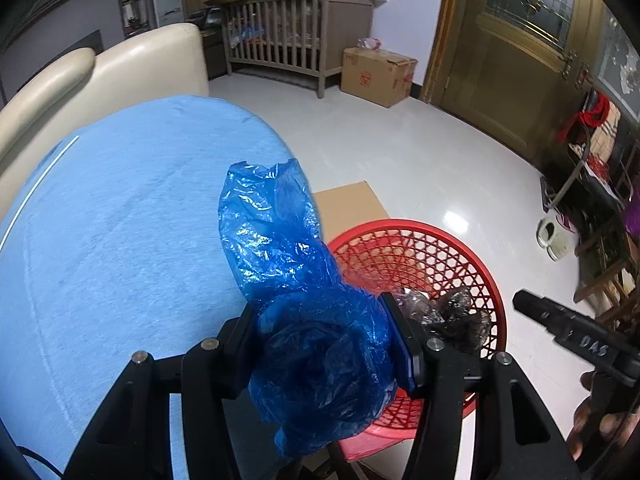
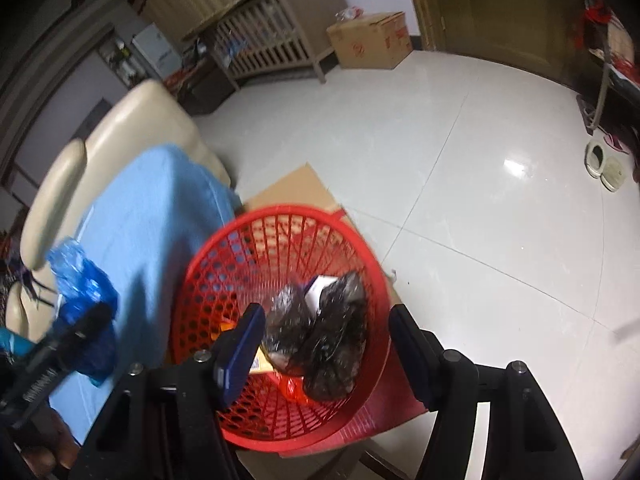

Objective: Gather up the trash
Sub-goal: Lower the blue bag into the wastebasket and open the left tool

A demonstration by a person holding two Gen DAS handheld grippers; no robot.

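the left gripper (image 1: 320, 344), at the lower centre of its frame, pinches a crumpled blue plastic bag (image 1: 296, 280) between its fingers, over the blue tabletop (image 1: 120, 220) edge beside a red basket (image 2: 280, 240). the right gripper (image 2: 326, 344) hangs above the basket, fingers spread, dark plastic trash (image 2: 324, 340) below.

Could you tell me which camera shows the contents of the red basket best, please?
The right wrist view: it looks down into the red basket, showing crumpled dark plastic and a white card. In the left wrist view, the blue bag in the left gripper hides much of the basket.
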